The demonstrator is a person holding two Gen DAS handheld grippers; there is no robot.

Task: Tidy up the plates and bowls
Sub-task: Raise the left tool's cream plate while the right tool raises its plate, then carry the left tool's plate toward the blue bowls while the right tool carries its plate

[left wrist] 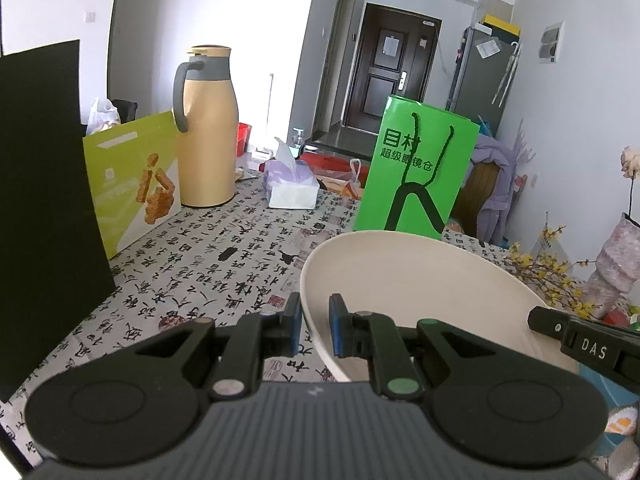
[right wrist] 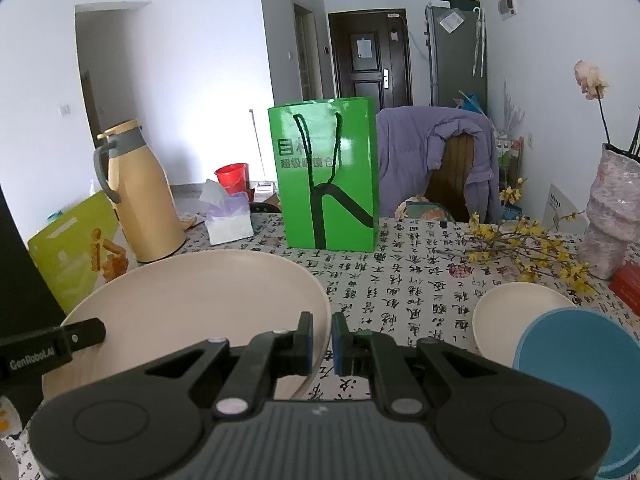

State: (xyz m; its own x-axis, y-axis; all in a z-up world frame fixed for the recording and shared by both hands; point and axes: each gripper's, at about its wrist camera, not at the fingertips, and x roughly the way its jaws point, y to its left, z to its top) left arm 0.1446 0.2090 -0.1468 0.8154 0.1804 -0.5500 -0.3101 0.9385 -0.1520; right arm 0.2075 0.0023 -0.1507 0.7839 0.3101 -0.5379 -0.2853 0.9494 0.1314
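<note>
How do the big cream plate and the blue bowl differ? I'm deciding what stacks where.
The big cream plate is wide and shallow; the blue bowl is smaller across and deeper. The plate is gripped at opposite rims by the left gripper and right gripper; the bowl is ungripped, overlapping a small cream plate. Both are plain and round.

"DAS" in white letters on the black right gripper (left wrist: 592,344). "GenRobot.AI" on the black left gripper (right wrist: 52,350). Big dark Chinese words "目村 超级眼镜仓" on the far green bag (left wrist: 416,172). Black brush writing all over the tablecloth (right wrist: 408,280), too small to read.
</note>
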